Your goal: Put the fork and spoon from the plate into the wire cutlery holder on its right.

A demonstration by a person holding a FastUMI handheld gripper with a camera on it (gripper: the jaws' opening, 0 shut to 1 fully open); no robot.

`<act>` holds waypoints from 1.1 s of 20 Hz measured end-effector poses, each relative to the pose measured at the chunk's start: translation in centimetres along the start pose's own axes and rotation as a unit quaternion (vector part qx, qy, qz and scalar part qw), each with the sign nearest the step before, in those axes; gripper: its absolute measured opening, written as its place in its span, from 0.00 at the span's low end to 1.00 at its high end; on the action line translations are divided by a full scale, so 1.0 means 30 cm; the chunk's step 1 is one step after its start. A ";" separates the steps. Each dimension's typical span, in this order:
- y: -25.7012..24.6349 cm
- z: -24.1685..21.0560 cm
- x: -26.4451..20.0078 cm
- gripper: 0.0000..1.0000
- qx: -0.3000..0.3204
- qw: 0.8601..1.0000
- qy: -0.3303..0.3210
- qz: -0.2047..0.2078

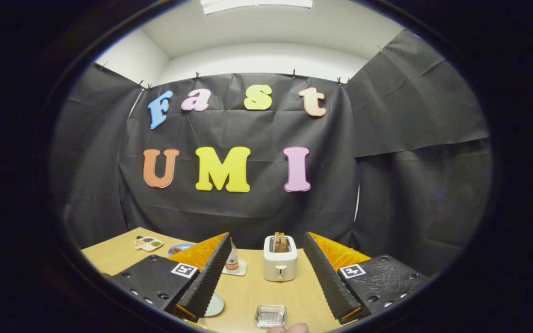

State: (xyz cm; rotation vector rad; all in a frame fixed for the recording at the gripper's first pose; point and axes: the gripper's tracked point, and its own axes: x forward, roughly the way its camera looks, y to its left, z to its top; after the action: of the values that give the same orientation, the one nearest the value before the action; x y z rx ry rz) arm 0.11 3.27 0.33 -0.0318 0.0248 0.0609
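My gripper [266, 277] is open above the wooden table, its two ribbed black fingers [206, 282] spread wide with nothing between them. A pale green plate [214, 305] peeks out from behind the left finger; I cannot see a fork or spoon on the part that shows. Between the fingers, close to me, lies a small square wire-mesh holder [270, 316]. A bit of a person's hand [289, 329] shows just below it.
A white toaster [280, 259] with two slices in it stands beyond the fingers on the table [257, 291]. A small bottle [232, 261] on a coaster is to its left. Farther left sit a blue-rimmed dish [177, 249] and a small tray [148, 243].
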 end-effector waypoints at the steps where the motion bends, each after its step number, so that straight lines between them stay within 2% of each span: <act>1: 0.008 -0.003 0.001 0.95 -0.003 1.000 0.003 0.000; 9: 0.147 -0.091 0.016 0.95 -0.021 0.998 0.042 0.037; 14: 0.283 -0.230 0.030 0.95 -0.034 0.993 0.091 0.070; 18: 0.401 -0.400 0.033 0.95 -0.048 0.983 0.150 0.096; 22: 0.513 -0.618 0.025 0.96 -0.048 0.963 0.240 0.113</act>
State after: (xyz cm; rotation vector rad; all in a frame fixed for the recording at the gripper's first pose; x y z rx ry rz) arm -0.54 18.06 -18.69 -0.1406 0.5116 0.2815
